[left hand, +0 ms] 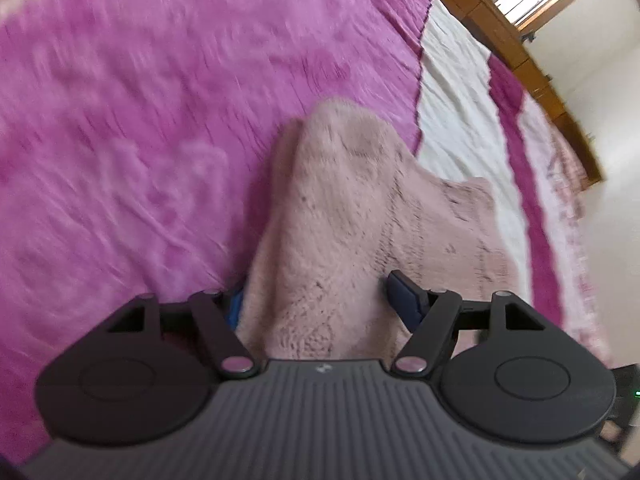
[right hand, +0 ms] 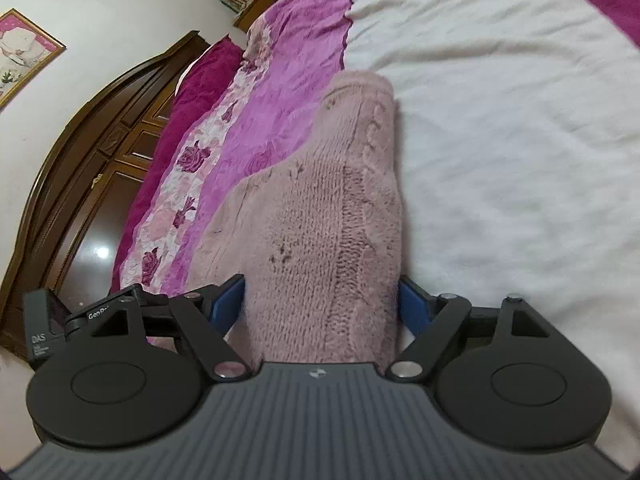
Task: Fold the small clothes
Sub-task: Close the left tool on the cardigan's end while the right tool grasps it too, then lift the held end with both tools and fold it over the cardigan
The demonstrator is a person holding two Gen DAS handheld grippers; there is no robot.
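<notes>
A pale pink knitted garment (left hand: 344, 216) hangs from my left gripper (left hand: 320, 300) above the bed. The gripper's blue fingers (left hand: 404, 300) are closed on its bunched edge, and the left finger is mostly hidden by the knit. In the right wrist view the same pink knit (right hand: 320, 220) runs forward between the blue fingers (right hand: 228, 300) of my right gripper (right hand: 320, 304), which is shut on it. The far end of the knit droops onto the bedding.
The bed carries a magenta crinkled cover (left hand: 140, 120) and a white sheet (right hand: 500, 140). A floral pink strip (right hand: 188, 200) lies along the bed's edge. A dark wooden headboard (right hand: 80, 160) and a light wooden frame (left hand: 520, 48) border it.
</notes>
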